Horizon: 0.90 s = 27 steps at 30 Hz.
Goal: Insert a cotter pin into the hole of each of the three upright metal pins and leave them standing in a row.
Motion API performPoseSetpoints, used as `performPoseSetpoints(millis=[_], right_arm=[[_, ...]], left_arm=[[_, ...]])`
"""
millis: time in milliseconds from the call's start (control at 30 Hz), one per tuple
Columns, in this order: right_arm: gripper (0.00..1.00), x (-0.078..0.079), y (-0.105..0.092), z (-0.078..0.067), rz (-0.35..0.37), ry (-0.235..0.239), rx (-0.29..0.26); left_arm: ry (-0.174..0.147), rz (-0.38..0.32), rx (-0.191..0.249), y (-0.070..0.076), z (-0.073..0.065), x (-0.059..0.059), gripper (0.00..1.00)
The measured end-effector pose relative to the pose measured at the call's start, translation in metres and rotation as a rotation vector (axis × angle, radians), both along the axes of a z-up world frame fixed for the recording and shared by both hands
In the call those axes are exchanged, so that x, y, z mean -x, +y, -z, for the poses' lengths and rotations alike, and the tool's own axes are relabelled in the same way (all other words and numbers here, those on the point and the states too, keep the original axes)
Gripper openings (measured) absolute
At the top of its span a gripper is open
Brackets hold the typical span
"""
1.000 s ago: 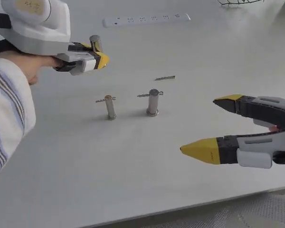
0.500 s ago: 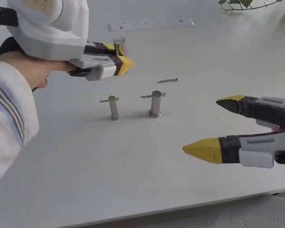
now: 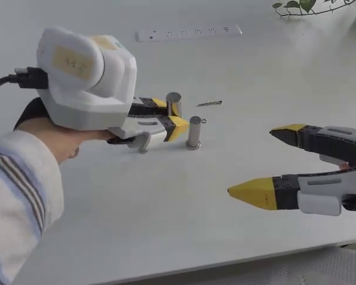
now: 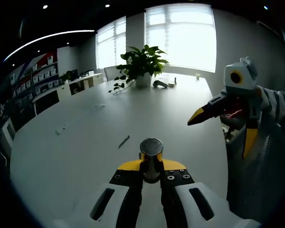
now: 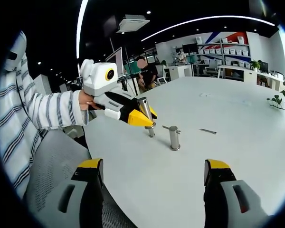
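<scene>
head view: we see the left gripper low over the table, jaws clamped on the held pin, which stands upright between the yellow tips.
held pin: in the left gripper view its flat head rises just above the jaws; we see no cotter in it, and its hole is hidden from us.
right pin: stands on the table just beside the left gripper's tips, with a cotter through its top.
left pin: only its base peeks out under the left gripper; we cannot tell about its top.
loose cotter: lies flat on the table beyond the right pin, apart from it.
right gripper: jaws spread wide, holding nothing, well off to the right.
step: we judge we are bringing the held pin to the row for its cotter.
how: we keep it plumb, set its base flat in line with the other two, and turn its hole toward the right gripper.
care: the left gripper crowds both standing pins, so we move slowly and lift straight away.
</scene>
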State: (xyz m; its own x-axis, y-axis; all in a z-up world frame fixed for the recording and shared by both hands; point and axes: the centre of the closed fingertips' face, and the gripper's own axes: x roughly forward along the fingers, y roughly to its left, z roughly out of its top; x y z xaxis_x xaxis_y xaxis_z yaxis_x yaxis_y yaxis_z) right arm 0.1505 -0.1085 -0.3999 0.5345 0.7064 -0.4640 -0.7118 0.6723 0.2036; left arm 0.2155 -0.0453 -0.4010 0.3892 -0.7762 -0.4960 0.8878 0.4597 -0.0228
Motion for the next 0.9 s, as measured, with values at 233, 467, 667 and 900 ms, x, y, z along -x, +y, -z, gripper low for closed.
performPoseSetpoints(millis=[233, 467, 667, 900], right_arm=[[0.86, 0.003, 0.002, 0.003, -0.009, 0.010, 0.012], [0.86, 0.006, 0.007, 0.006, -0.014, 0.018, 0.006], [0.85, 0.007, 0.007, 0.008, -0.014, 0.023, 0.011], [0.85, 0.008, 0.005, 0.010, -0.015, 0.028, 0.014]], left_arm=[[0.013, 0.024, -0.014, -0.007, 0.020, 0.012, 0.10], [0.016, 0.066, -0.057, -0.012, 0.040, 0.023, 0.10], [0.042, 0.051, -0.075, -0.014, 0.054, 0.025, 0.10], [0.072, -0.010, -0.084, -0.017, 0.067, 0.023, 0.10]])
